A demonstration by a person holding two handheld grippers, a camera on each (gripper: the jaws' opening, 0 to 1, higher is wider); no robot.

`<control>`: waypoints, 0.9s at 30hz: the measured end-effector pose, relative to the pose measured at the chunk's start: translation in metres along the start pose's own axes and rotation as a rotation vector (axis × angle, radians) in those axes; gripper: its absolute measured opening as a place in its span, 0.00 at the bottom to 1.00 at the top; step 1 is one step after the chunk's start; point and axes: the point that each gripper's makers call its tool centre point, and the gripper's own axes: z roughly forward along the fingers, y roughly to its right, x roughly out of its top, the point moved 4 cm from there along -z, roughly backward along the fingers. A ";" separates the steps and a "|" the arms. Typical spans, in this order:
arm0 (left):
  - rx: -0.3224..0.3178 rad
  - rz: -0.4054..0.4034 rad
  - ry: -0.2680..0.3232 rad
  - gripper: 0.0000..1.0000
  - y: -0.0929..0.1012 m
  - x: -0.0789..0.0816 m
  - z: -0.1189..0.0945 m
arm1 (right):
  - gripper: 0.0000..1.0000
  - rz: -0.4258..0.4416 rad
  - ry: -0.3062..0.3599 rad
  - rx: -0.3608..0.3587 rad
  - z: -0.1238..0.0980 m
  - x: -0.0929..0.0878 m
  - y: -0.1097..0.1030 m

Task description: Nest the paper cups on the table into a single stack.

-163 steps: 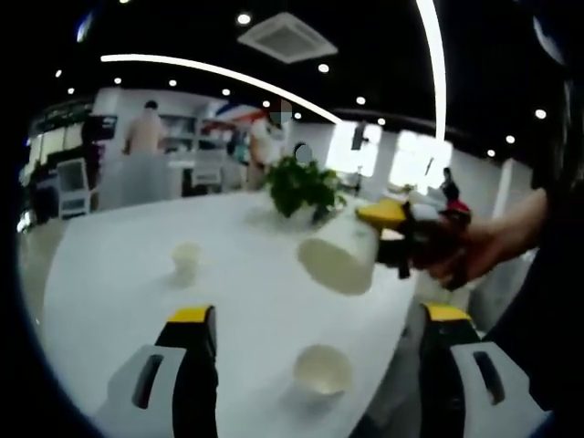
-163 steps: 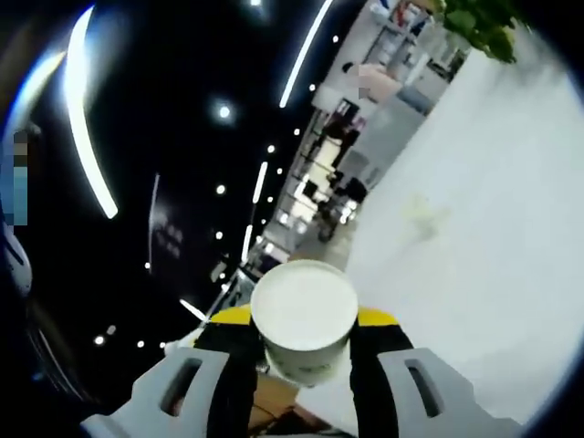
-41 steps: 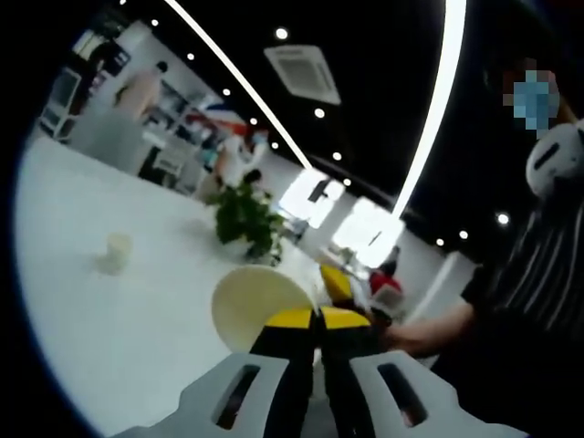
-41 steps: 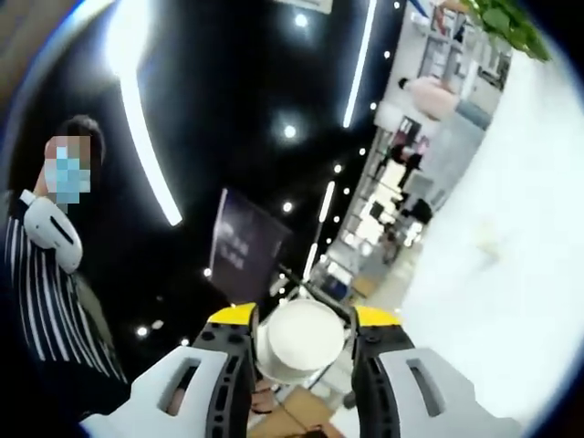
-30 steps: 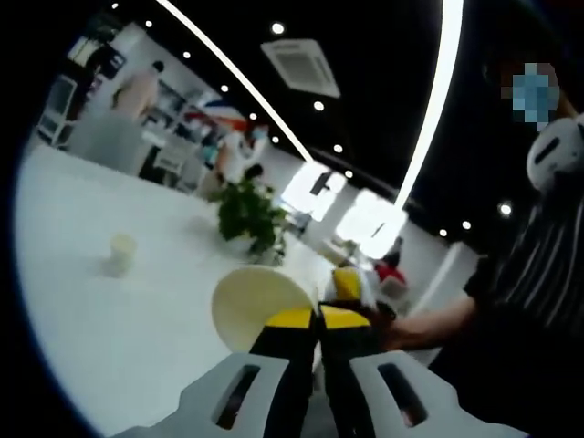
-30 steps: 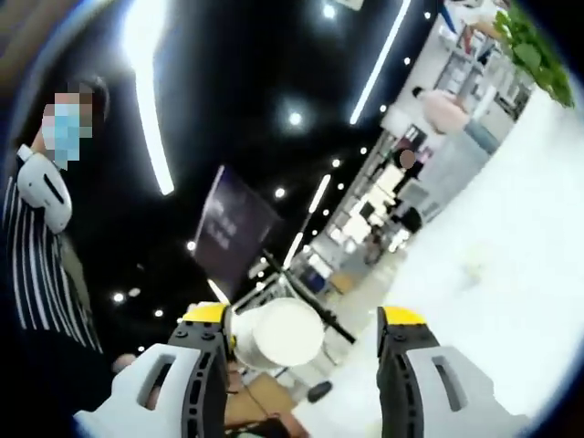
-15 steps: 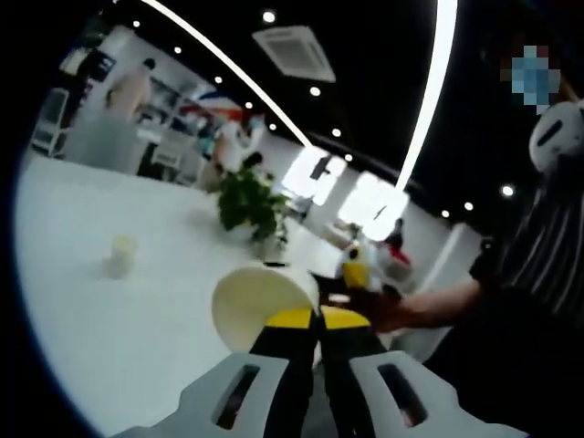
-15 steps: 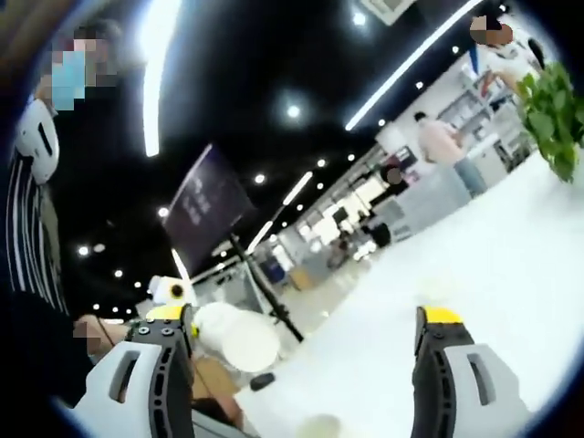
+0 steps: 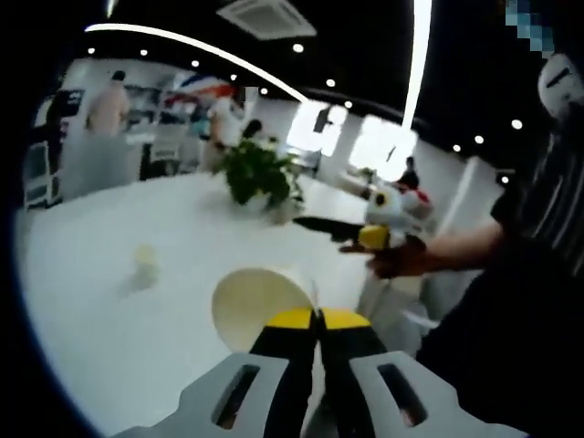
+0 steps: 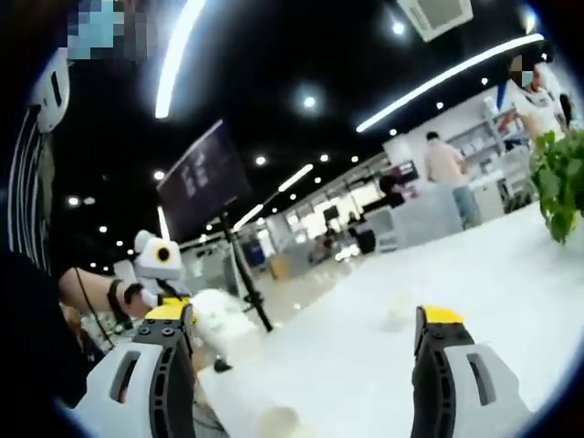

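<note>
My left gripper [image 9: 318,317] is shut on the wall of a cream paper cup stack [image 9: 258,304], whose open mouth tilts toward the camera. In the right gripper view the same stack [image 10: 222,327] shows as a white shape at the left. My right gripper [image 10: 306,327] stands wide open with nothing between its jaws. It appears in the left gripper view [image 9: 376,237], held by a hand, off to the right of the stack. A single cup [image 9: 144,260] stands on the white table [image 9: 100,328]. The right gripper view shows that far cup [image 10: 399,310] and another cup [image 10: 278,422] near the bottom.
A potted green plant [image 9: 258,178] stands at the far side of the table, also seen as a plant [image 10: 559,182] at the right edge. The person's striped sleeve [image 9: 538,228] is at the right. People and shelves are in the background.
The right gripper opened and let go of its cup, which now sits with the one held by the left gripper, then drew away to the right. Both views tilted down toward the table.
</note>
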 end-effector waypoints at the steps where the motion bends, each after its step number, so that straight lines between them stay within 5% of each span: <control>1: 0.004 0.015 -0.019 0.00 0.000 -0.001 0.001 | 0.99 0.001 -0.002 -0.006 -0.001 0.000 0.002; 6: 0.001 0.175 -0.129 0.00 0.005 -0.007 0.006 | 0.95 0.012 0.000 -0.048 -0.007 -0.001 0.012; 19: -0.025 0.330 -0.343 0.00 0.013 -0.014 0.014 | 0.92 0.008 -0.025 -0.079 -0.012 -0.008 0.018; 27: -0.035 0.360 -0.366 0.00 0.026 0.010 0.009 | 0.92 -0.020 -0.043 -0.065 -0.014 -0.010 0.015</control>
